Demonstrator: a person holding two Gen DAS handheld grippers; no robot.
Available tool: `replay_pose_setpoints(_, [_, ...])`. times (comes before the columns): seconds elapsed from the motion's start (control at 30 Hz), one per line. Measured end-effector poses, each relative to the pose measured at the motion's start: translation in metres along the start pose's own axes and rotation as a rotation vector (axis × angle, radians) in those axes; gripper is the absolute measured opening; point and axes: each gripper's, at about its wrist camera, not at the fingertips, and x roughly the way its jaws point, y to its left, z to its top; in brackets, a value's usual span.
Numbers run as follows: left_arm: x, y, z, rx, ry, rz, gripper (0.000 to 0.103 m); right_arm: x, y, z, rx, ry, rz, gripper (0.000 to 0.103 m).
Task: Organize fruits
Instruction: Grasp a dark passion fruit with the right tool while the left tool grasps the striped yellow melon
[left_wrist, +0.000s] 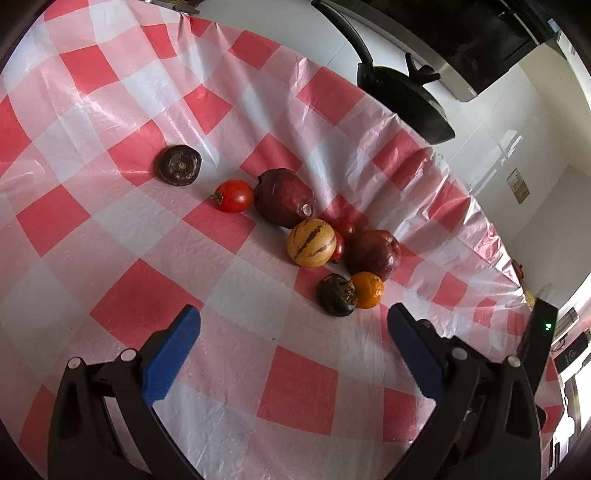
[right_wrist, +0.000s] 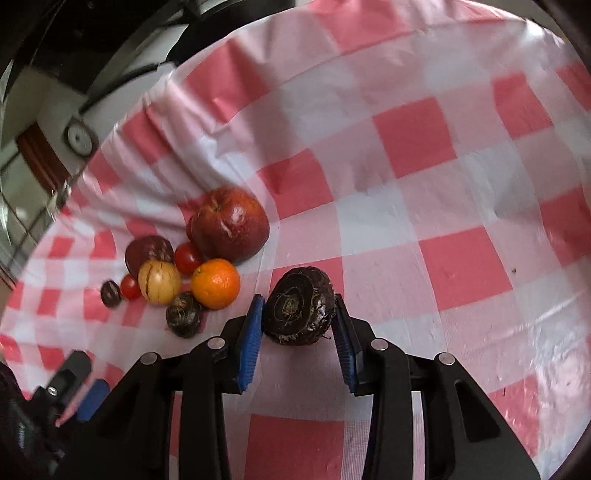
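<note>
On the red-and-white checked cloth (left_wrist: 110, 229) lies a cluster of fruit: a big dark-red fruit (left_wrist: 284, 197), a yellow striped melon (left_wrist: 311, 242), a red apple (left_wrist: 373, 254), an orange (left_wrist: 366, 290), a wrinkled dark fruit (left_wrist: 337, 295) and a tomato (left_wrist: 233, 195). A dark round fruit (left_wrist: 179, 164) sits apart to the left. My left gripper (left_wrist: 293, 310) stands open just short of the cluster, with nothing between its fingers. My right gripper (right_wrist: 298, 297) is shut on another dark round fruit (right_wrist: 299, 314), right of the orange (right_wrist: 215, 283).
A black pan (left_wrist: 406, 99) with a long handle rests on the white counter beyond the cloth's far edge. A black device with a green light (left_wrist: 539, 332) is at the right edge. The cloth is wrinkled near that edge. Bare cloth stretches left and right of the cluster.
</note>
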Motion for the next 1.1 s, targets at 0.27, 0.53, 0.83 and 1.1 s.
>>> replay_pose_setpoints(0.27, [0.003,-0.007,0.0,0.032,0.008,0.044,0.101,-0.015,-0.019,0.001,0.044,-0.017,0.067,0.037])
replay_pose_setpoints(0.53, [0.044,-0.022,0.029,0.053,0.042,0.145,0.101,-0.013,-0.016,0.002,0.041,-0.011,0.069,0.037])
replay_pose_setpoints(0.83, [0.104,-0.039,0.047,0.129,0.139,0.227,0.079,-0.013,-0.017,0.002,0.037,-0.005,0.075,0.037])
replay_pose_setpoints(1.1, [0.098,-0.039,0.049,0.18,0.111,0.198,0.045,-0.012,-0.016,0.001,0.033,0.004,0.076,0.037])
